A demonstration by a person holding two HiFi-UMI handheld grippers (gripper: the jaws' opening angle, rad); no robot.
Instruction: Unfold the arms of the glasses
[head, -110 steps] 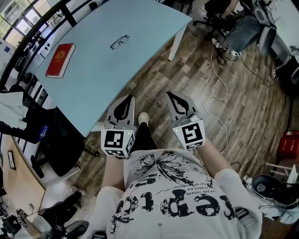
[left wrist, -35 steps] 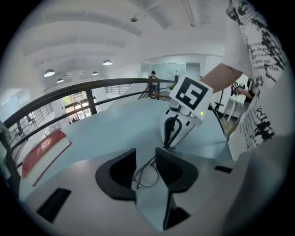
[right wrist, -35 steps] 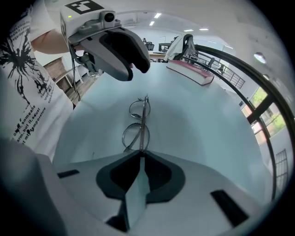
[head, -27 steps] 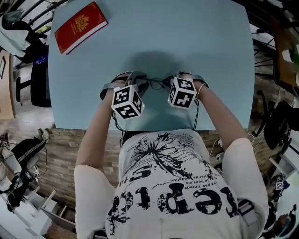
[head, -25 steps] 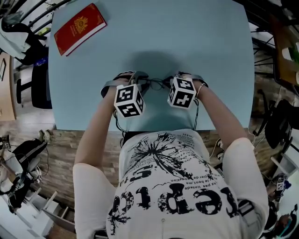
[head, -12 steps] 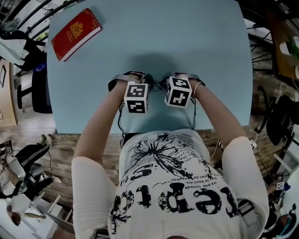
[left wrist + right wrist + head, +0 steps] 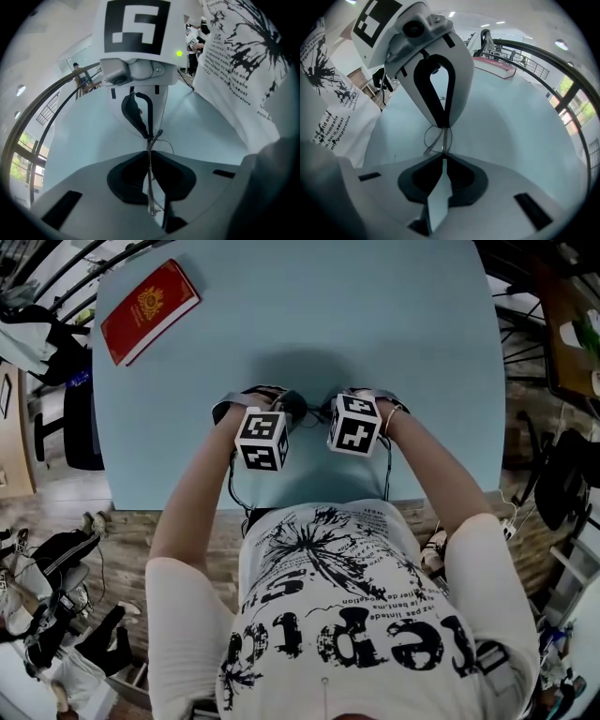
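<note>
Pale blue tabletop (image 7: 394,324) carries the wire-framed glasses (image 7: 156,136) near its front edge, directly between the two grippers, which meet tip to tip over them. In the head view the glasses are almost wholly hidden behind the marker cubes (image 7: 262,439) and the person's hands; that view alone shows the whole table, with a red book (image 7: 150,310) well apart at the far left corner, and the white printed T-shirt (image 7: 347,615) below. The left gripper view shows a thin arm of the frame running down between its own jaws, with the other gripper facing it just beyond. The right gripper view shows a thin wire lens rim looping just past its tips, something neither other view shows so clearly. The left gripper (image 7: 150,152) has just been closing and its jaws now stand narrow, pinching that slim arm. The right gripper (image 7: 444,155) is likewise nearly together, clamped on the frame beside the rim.
</note>
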